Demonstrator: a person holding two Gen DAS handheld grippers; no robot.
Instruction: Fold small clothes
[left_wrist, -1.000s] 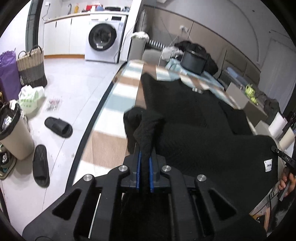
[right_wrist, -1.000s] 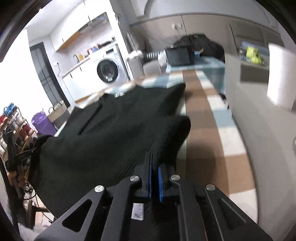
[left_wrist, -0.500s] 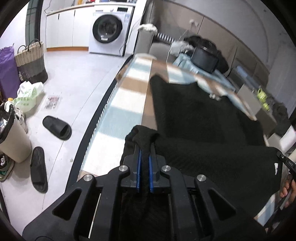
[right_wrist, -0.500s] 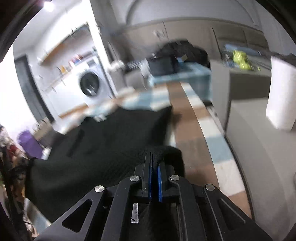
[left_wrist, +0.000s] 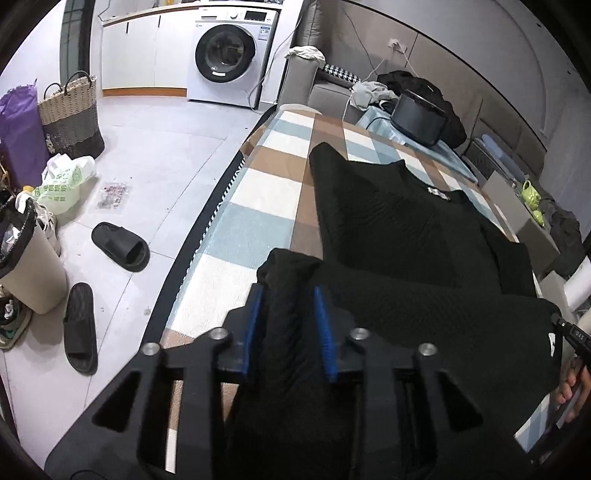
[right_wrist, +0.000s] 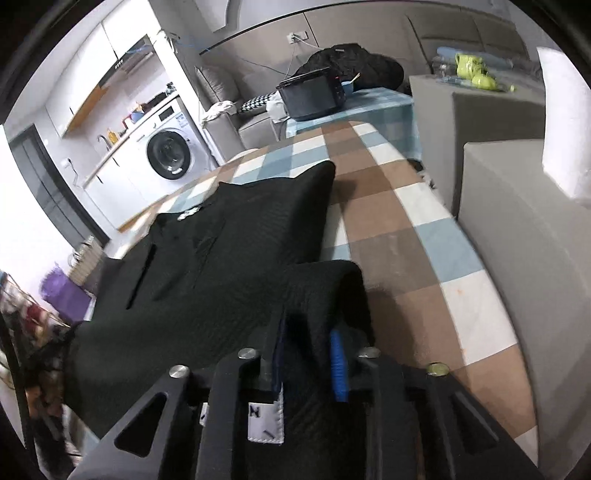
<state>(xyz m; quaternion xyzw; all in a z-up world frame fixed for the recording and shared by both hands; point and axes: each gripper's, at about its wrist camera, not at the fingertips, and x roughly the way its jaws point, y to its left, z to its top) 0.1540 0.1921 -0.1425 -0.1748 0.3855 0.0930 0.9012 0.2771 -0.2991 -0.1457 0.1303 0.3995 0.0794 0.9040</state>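
Even indoor light, fairly bright. Heavy fisheye bend with black vignette corners in both views. Left wrist view sharp; floor (left_wrist: 155, 155) shows soft glare. Right wrist view softer, smeared at left edge, white overexposed patch at far left. Black garment (left_wrist: 406, 229) swallows detail, faint shadow beside it on checked cloth (right_wrist: 388, 236).

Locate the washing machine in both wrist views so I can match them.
Left wrist: washing machine at top centre, beyond the far end of the checked table.
Right wrist: washing machine at left of centre, under the counter.
Shared landmark: the black garment spread on the checked table, with the black box past its far end.
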